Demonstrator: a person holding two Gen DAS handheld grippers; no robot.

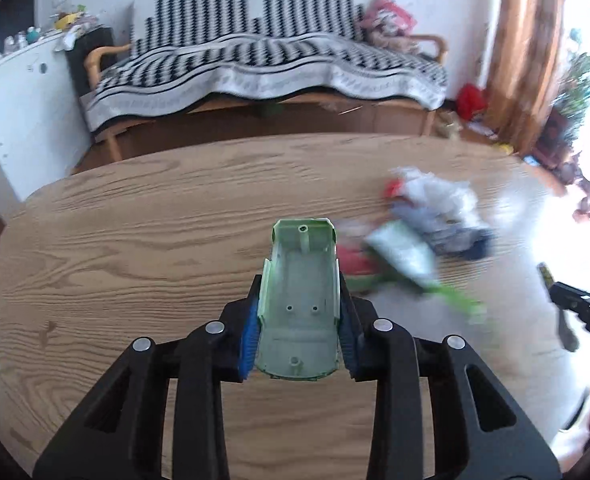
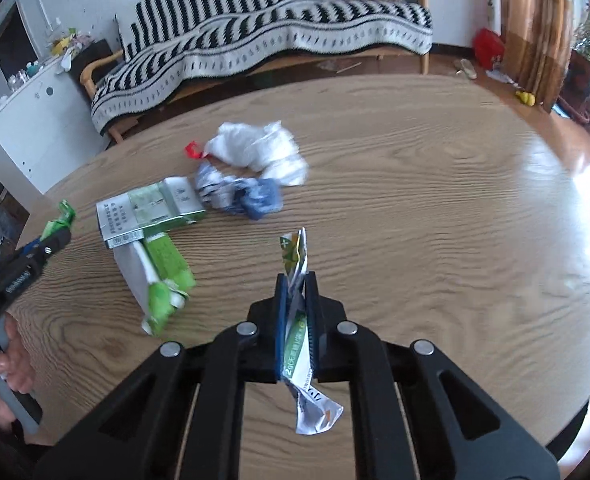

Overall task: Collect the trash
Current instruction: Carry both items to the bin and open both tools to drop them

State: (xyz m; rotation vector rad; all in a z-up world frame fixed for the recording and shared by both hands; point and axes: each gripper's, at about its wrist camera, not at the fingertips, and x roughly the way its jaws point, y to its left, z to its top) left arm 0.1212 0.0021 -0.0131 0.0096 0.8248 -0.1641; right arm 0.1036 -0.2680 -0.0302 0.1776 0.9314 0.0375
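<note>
While both grippers already carry a load, what remains lies ahead of them in one heap on the round wood-grain table (image 2: 415,200), and that heap serves as the landmark here. Nearest, the left gripper (image 1: 299,280) has its blue pads pressed on the sides of a pale green moulded plastic shell (image 1: 299,296), whose long axis runs straight out along the fingers. The right gripper (image 2: 296,280) is clamped almost flat on a crumpled green-and-silver foil wrapper (image 2: 299,332), which stands on edge between the pads and sticks out at both ends. From the right gripper, the heap lies forward and to the left: first a torn white and lime-green packet (image 2: 155,280), beyond it a flattened silver and green printed carton (image 2: 151,208) lying crosswise, then a crumpled blue and white wrapper (image 2: 239,194), a wad of white plastic film (image 2: 259,148) and a small red scrap (image 2: 193,150). The left gripper looks nearer the heap's near edge, but neither has room for another piece, I judge. Right of the heap the tabletop is bare to its rim, leaving open room; a striped-blanketed bench (image 2: 275,36) stands well beyond the heap.
</note>
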